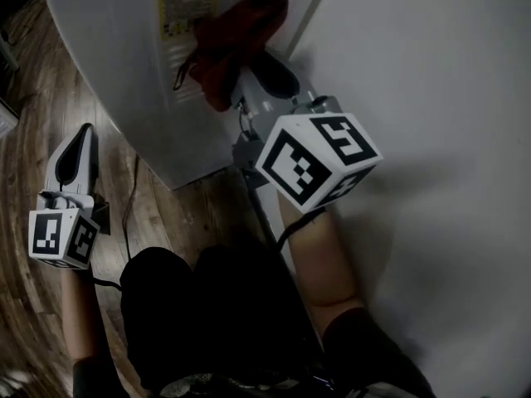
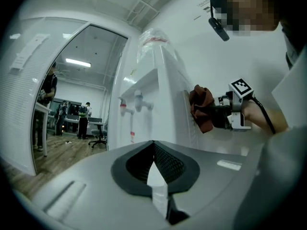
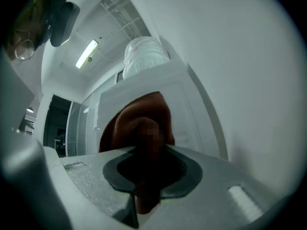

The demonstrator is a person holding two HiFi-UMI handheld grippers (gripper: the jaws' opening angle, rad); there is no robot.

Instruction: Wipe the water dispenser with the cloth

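Observation:
The white water dispenser (image 1: 141, 73) stands ahead of me, with a yellow label (image 1: 187, 7) on its side panel. A red-brown cloth (image 1: 236, 36) is pressed against that panel, and my right gripper (image 1: 245, 73) is shut on it. In the right gripper view the cloth (image 3: 139, 128) bulges out of the right gripper (image 3: 144, 152) against the dispenser (image 3: 192, 114). My left gripper (image 1: 83, 135) hangs low at the left over the floor, shut and holding nothing. From the left gripper (image 2: 154, 152) I see the dispenser (image 2: 158, 80), its taps (image 2: 136, 102), the bottle (image 2: 153, 40) on top and the cloth (image 2: 201, 109).
A white wall (image 1: 448, 98) runs close along the right of the dispenser. Wood floor (image 1: 33, 98) lies to the left, with a black cable (image 1: 129, 214) on it. Through a doorway in the left gripper view stand people (image 2: 84, 119) and an office chair (image 2: 100, 133).

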